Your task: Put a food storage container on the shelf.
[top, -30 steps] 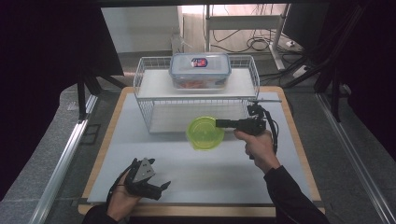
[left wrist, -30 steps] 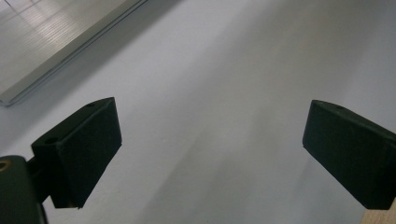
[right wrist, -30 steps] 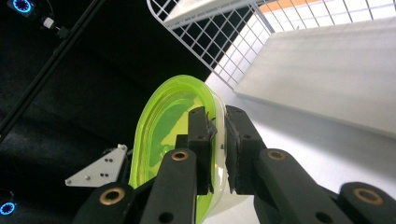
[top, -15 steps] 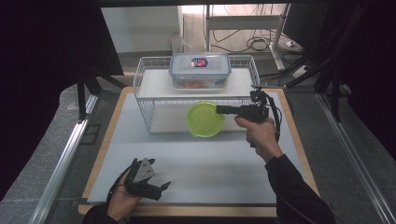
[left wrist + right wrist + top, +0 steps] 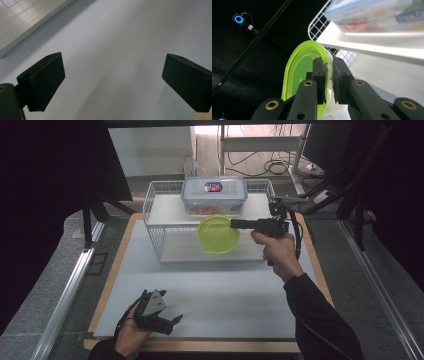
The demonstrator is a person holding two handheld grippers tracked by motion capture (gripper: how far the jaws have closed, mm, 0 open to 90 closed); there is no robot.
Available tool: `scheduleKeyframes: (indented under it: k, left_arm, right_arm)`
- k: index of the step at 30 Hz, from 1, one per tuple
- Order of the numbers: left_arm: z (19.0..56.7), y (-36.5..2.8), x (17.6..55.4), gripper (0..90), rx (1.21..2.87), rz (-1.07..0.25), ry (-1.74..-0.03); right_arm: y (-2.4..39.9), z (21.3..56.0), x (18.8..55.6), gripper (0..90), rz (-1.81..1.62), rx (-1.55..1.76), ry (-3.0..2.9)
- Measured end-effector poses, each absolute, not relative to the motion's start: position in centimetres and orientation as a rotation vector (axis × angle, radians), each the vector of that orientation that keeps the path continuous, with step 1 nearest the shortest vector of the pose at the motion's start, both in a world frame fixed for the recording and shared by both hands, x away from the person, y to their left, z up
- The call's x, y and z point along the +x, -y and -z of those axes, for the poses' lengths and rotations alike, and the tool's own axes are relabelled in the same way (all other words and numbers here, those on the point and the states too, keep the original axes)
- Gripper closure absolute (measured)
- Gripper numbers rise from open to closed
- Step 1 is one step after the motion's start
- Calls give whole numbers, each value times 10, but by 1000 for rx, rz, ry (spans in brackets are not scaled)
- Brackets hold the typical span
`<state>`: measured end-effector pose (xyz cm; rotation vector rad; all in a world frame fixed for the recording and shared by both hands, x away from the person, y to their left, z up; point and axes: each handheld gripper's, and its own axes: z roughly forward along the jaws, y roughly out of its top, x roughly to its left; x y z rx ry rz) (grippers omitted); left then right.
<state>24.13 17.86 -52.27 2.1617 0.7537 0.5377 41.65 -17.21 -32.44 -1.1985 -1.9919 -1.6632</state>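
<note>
Here the right gripper [image 5: 235, 224] has its jaws pressed together on the rim of a green bowl [image 5: 218, 233]; in the right gripper view the same gripper [image 5: 330, 72] pinches the bowl's wall [image 5: 299, 72], one jaw inside the rim and one outside. The bowl hangs in the air, tilted, in front of the wire rack [image 5: 152, 227], level with the edge of the rack's upper shelf and above the lower one. On top of that shelf, just behind the bowl, a clear lidded container [image 5: 214, 195] with a label on its lid sits. The right hand [image 5: 276, 250] reaches toward the rack from its right front corner.

Well apart from the rack, at the near edge of the white mat [image 5: 225, 290], the left gripper [image 5: 167, 324] rests in the left hand [image 5: 131, 332], its grey plate upward. In the left gripper view its jaws stand spread wide with nothing between them but bare mat [image 5: 120, 50].
</note>
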Motion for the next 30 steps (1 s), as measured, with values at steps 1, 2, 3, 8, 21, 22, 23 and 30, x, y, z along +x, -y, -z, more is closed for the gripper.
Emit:
scheduleKeyframes:
  k: [1, 2, 3, 8, 21, 22, 23, 30]
  left_arm:
    - [523, -179, 241, 44, 2162, -537, -753]
    - [523, -179, 241, 44, 2162, -537, -753]
    - [523, -179, 241, 44, 2162, -537, -753]
    - [522, -179, 241, 44, 2164, -537, -752]
    - [521, -180, 240, 44, 2163, -545, -738]
    - [521, -180, 240, 44, 2162, -544, -738]
    - [521, -180, 240, 44, 2159, -542, -739]
    - [521, -179, 240, 44, 2152, -536, -742]
  right_arm:
    - [172, 322, 417, 820, 1669, -1196, 1992]
    - [171, 319, 418, 820, 1675, -1195, 1985]
    - [171, 316, 419, 820, 1680, -1195, 1986]
    - [168, 301, 427, 821, 1711, -1214, 1958]
    - [165, 271, 454, 820, 1776, -1287, 1931]
    - [165, 269, 455, 821, 1777, -1294, 1929]
    - [165, 268, 457, 821, 1783, -1299, 1928]
    - [163, 258, 475, 821, 1810, -1368, 1906]
